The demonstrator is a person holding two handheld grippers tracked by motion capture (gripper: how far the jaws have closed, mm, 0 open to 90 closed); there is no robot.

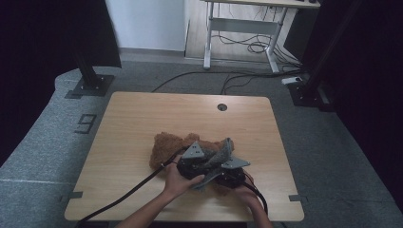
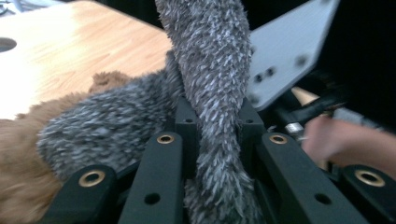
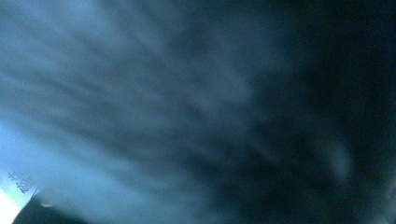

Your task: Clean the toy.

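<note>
A: We start with the table (image 1: 142, 123), a pale wooden top with a small round hole (image 1: 222, 107) well beyond both of our hand-held grippers.

B: Next in size is the brown fluffy cloth (image 1: 164, 147). It lies bunched on the table just beyond and to the far left side of our left hand-held gripper (image 1: 197, 159), touching the grey piece.

A: And the grey fuzzy cloth (image 2: 210, 84) is the thing we are working on. In the left gripper view a twisted strand of it rises straight up between our two black jaws, and a thicker fold spreads to the left of them, over the brown cloth.

B: So our left hand-held gripper is clamped on that grey fuzzy cloth. The pads press in on the strand from both sides.

A: Our right hand-held gripper (image 1: 233, 171) sits just to the right of the left one, the two nearly touching, with the grey cloth draped across between them in the high view.

B: Its own camera gives us just a dark, blurred surface pressed up close, so we cannot tell whether its jaws are apart or together.

A: Smaller still: the grey three-cornered plate (image 2: 285, 51) of the right gripper shows just past the grey strand, and our right hand (image 2: 345, 140) lies below it.
</note>
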